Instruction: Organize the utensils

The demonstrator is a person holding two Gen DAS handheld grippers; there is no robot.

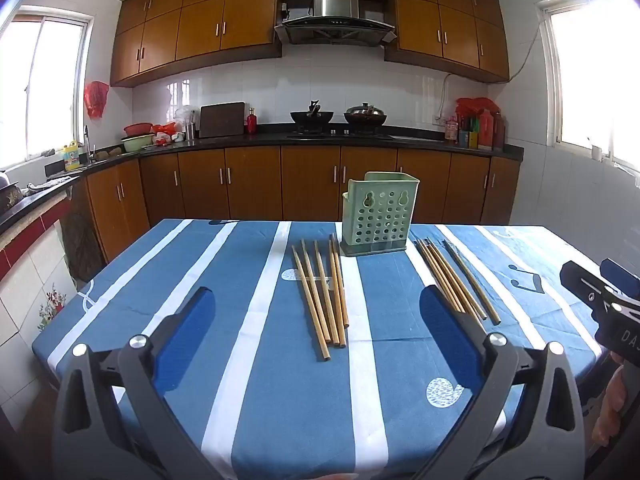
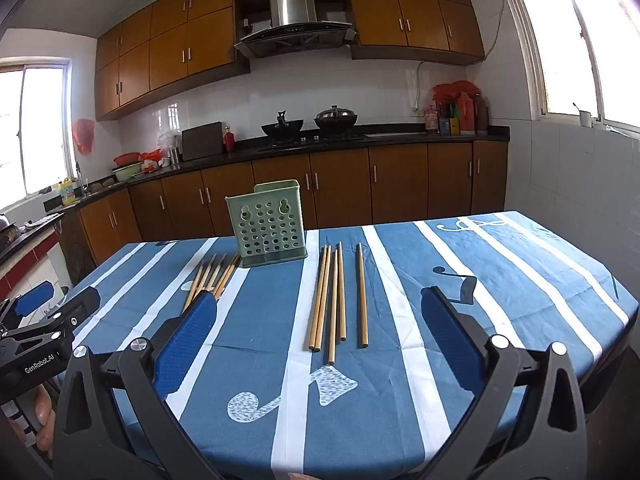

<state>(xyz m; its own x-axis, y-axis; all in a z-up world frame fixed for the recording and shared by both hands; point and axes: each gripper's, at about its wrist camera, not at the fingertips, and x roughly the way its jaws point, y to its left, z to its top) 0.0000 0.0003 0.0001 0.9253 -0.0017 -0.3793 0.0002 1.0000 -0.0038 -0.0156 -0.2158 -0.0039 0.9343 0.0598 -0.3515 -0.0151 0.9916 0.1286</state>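
A green perforated utensil holder (image 1: pixel 378 214) stands upright at the far middle of the table; it also shows in the right wrist view (image 2: pixel 267 224). Several wooden chopsticks (image 1: pixel 320 292) lie flat to its left, and another group of chopsticks (image 1: pixel 456 280) lies to its right. In the right wrist view the right group (image 2: pixel 336 296) lies straight ahead and the left group (image 2: pixel 212 276) sits partly behind my left finger. My left gripper (image 1: pixel 318 296) is open and empty above the near table. My right gripper (image 2: pixel 320 300) is open and empty, also short of the chopsticks.
The table carries a blue cloth with white stripes (image 1: pixel 248 320). The right gripper's body (image 1: pixel 600 304) shows at the right edge of the left wrist view. The left gripper's body (image 2: pixel 44 328) shows at the left edge of the right wrist view. Kitchen cabinets and a stove stand behind the table.
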